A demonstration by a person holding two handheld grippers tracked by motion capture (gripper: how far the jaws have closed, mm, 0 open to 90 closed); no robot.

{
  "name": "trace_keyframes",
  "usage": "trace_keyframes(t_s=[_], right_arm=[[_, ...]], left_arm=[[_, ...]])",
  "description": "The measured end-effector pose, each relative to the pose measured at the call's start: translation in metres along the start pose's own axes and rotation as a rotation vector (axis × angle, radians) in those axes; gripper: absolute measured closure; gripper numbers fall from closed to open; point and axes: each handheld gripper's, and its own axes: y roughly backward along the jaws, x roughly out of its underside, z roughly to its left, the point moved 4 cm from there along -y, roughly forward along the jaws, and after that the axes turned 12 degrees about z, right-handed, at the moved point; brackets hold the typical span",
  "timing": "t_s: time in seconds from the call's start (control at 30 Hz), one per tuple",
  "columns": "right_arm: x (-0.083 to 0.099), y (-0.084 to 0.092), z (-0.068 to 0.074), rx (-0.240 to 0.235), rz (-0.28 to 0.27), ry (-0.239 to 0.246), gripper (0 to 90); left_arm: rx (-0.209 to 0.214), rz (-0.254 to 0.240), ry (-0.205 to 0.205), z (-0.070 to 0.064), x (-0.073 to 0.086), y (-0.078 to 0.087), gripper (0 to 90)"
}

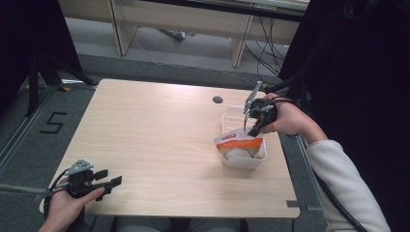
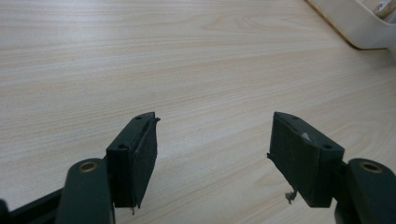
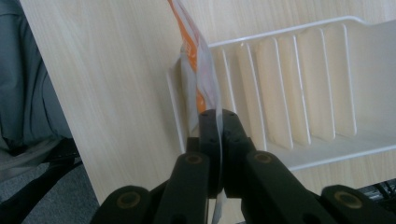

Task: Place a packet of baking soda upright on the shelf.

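Observation:
A white and orange plastic bag point(image 1: 239, 143) with something pale inside rests in the near end of a white ribbed tray point(image 1: 231, 115) at the table's right side. My right gripper point(image 1: 252, 131) is shut on the bag's top edge, which runs up between the closed jaws as a thin orange and clear film, the bag point(image 3: 196, 65), in the right gripper view. The tray point(image 3: 299, 93) lies behind it. My left gripper point(image 1: 113, 183) rests low at the table's near left corner, open, with nothing between its fingers point(image 2: 135, 158).
The wooden table point(image 1: 159, 135) has a round cable hole point(image 1: 217, 99) near its far edge. The tray's corner point(image 2: 359, 28) appears at the top right of the left gripper view. Desks and cables stand on the floor beyond.

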Motion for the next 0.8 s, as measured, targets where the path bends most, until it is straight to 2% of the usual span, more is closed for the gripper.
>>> trace_keyframes(t_s=[0.03, 0.1, 0.27, 0.3, 0.4, 0.47, 0.6, 0.63, 0.8], right_arm=[[0.001, -0.001, 0.001, 0.003, 0.007, -0.022, 89.9], [0.003, -0.002, -0.001, 0.002, -0.001, -0.006, 90.0], [0.008, -0.005, -0.001, 0.003, 0.003, -0.015, 90.0], [0.009, -0.005, 0.0, 0.003, 0.005, -0.031, 90.0], [0.012, -0.008, -0.002, 0.004, 0.01, -0.017, 90.0], [0.014, -0.009, -0.002, 0.0, 0.016, -0.041, 90.0], [0.016, -0.012, -0.003, -0.006, 0.021, -0.031, 90.0], [0.017, -0.012, -0.002, -0.005, 0.028, -0.044, 90.0], [0.02, -0.015, -0.002, -0.013, 0.025, -0.044, 90.0]], left_arm=[[0.002, 0.003, -0.001, 0.0, 0.0, 0.0, 31.6], [0.003, 0.004, -0.001, 0.0, 0.0, 0.0, 31.6], [0.001, 0.004, -0.002, 0.0, 0.0, 0.0, 31.6], [0.001, 0.004, -0.003, 0.0, 0.0, 0.0, 31.6], [0.001, 0.003, -0.002, 0.0, 0.0, 0.0, 31.6], [0.001, 0.002, -0.002, 0.0, 0.0, 0.0, 31.6], [0.0, 0.002, -0.004, 0.0, 0.0, 0.0, 31.6], [0.0, 0.001, -0.004, 0.0, 0.0, 0.0, 31.6], [0.0, 0.001, -0.004, 0.0, 0.0, 0.0, 31.6]])
